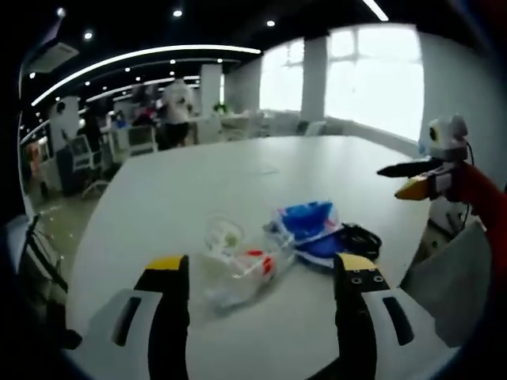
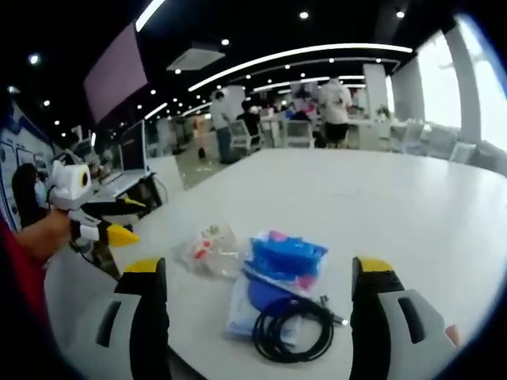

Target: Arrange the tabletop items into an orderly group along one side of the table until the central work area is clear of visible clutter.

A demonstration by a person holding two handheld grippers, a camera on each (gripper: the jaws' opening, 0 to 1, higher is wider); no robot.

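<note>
On the white table [image 1: 238, 170] lies a small cluster. A clear plastic bag [image 1: 238, 269] with red and white contents sits between my left gripper's [image 1: 261, 265] open jaws. To its right lie a blue packet [image 1: 309, 226] and a coiled black cable [image 1: 360, 237]. My right gripper [image 1: 420, 178] hovers at the table's right edge, held by a red-sleeved hand. In the right gripper view, my right gripper [image 2: 259, 269] is open, facing the blue packet [image 2: 285, 261], the cable [image 2: 293, 328] and the clear bag [image 2: 210, 249]. The left gripper [image 2: 103, 226] shows at the left.
The table [image 2: 380, 206] stretches bare beyond the cluster. Its edge runs close behind both grippers. People [image 2: 337, 103] stand among desks and chairs far behind the table. Bright windows [image 1: 372, 79] line the far wall.
</note>
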